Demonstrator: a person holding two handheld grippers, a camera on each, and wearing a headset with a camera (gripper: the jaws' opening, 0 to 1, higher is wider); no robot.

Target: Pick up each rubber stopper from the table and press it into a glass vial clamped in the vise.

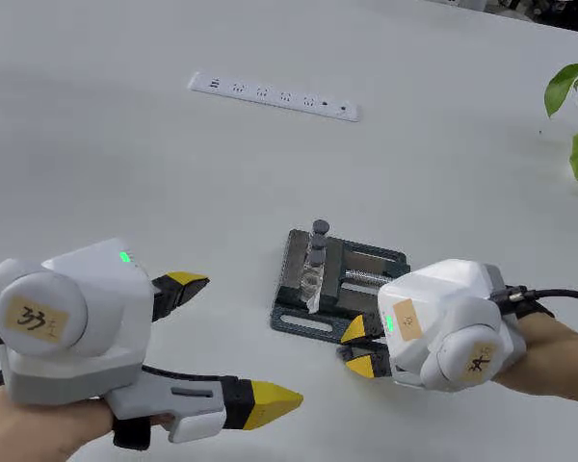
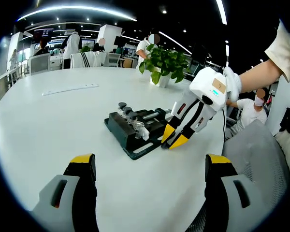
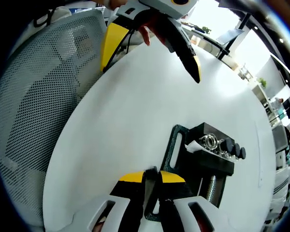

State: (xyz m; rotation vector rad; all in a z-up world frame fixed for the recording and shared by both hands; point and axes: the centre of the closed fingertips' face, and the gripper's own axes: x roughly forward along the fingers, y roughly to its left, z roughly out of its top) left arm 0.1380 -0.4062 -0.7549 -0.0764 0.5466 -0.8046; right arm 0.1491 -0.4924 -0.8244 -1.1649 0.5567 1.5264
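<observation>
**A:** Tongs status?

**B:** I have the right tongs [image 1: 355, 348] clenched, yellow tips all but together, at lower centre-right of the head view. They are just beside the near edge of the dark grey metal vise [image 1: 366, 262]. In the right gripper view they sit over the base flange [image 3: 170, 145]. Touching it or just above, I cannot tell. I see nothing between the pads. The left tongs [image 1: 246, 337] are released, spread wide and empty at lower left, well apart from the vise.

**A:** Stoppers?

**B:** The ones I can point to are small dark round rubber stoppers [image 1: 320, 229], seated in the vials at the upper end of the clamped row. The clear glass vials [image 1: 313, 281] at the lower end are open-mouthed.

**A:** Plan for the press?

**B:** My read is that the open vials are next.
- Grip the stopper by its upper half so the lower end leads.
- Centre it over the mouth and come down along the vial axis with no side load, since it's glass.
- Use a steady push, not a jab.
- Left tongs go clear of the path, or down on the base if the vise slides on the white surface [image 1: 125, 173].
</observation>
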